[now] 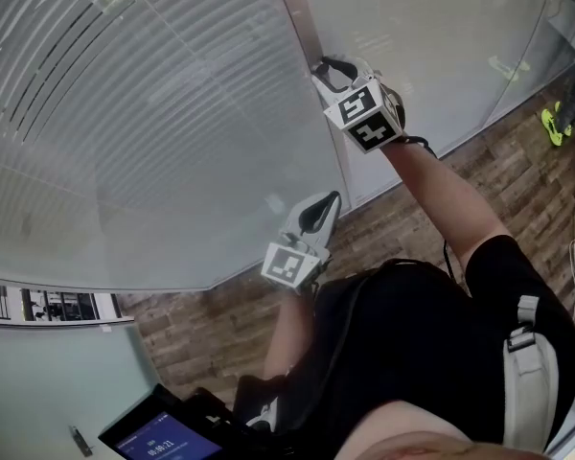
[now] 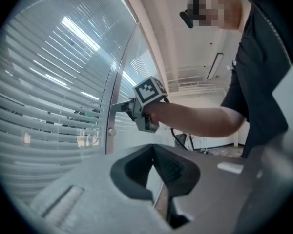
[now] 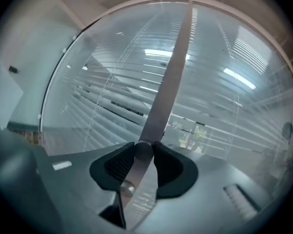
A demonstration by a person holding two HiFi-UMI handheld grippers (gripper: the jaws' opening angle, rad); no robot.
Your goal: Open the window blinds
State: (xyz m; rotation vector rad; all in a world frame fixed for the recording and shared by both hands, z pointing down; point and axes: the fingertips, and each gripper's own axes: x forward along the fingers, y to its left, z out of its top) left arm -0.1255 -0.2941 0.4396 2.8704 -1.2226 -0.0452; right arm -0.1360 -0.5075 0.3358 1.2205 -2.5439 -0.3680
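Horizontal slat blinds [image 1: 125,113] hang behind a glass wall, split by a metal post [image 1: 302,27]. In the head view my right gripper [image 1: 324,68] is raised against this post. The right gripper view shows its pads shut on a small round knob [image 3: 143,150] on the post [image 3: 173,72], with a second knob [image 3: 126,188] just below. My left gripper [image 1: 328,202] hangs lower, near the glass, shut with nothing in it. From the left gripper view, the right gripper [image 2: 116,106] meets the post above a lower knob [image 2: 111,131]. The slats [image 3: 112,101] stand partly tilted.
A brown wood-pattern floor [image 1: 479,171] runs along the foot of the glass. A device with a lit blue screen [image 1: 163,439] sits at the lower left. Something bright green [image 1: 553,123] lies on the floor at the far right.
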